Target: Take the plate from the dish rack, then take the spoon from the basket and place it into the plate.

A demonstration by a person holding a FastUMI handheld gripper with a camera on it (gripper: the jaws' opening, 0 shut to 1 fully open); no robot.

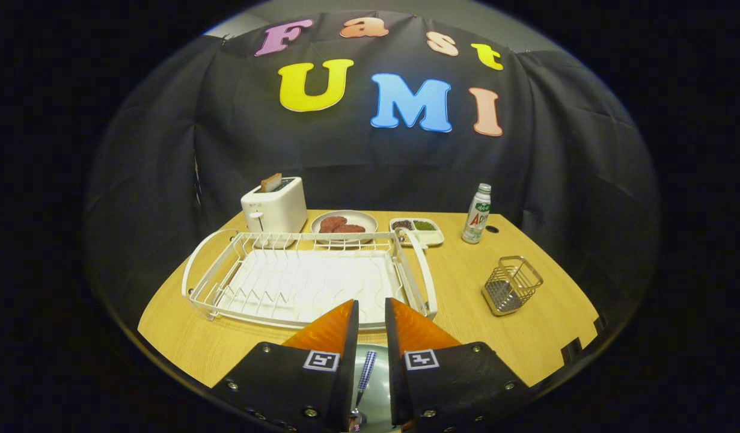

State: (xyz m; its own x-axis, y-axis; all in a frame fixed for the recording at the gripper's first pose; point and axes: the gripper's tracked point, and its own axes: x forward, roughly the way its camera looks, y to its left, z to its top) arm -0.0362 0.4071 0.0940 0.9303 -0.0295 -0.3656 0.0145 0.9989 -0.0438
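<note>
The rack stands bare, the basket too. Between the narrowly parted fingers the spoon lies on the plate on the counter; the fingers grip nothing. The task looks finished.

Tabletop: light wood grain, yellowish tan. Dish rack: white wire frame over a white ribbed tray. Toaster: white, with a brown slice standing in its slot. Round plate beyond the rack: pale grey, carrying reddish-brown pieces. Divided dish: white, one compartment dark brownish, the other green. Bottle: white body, green and red label, white cap. Basket: silver metal mesh. Plate seen between the fingers: pale grey-green. Spoon lying on it: handle in a fine blue-and-white check, metal beyond that. The fingers stand slightly apart, clear of the spoon.
</note>
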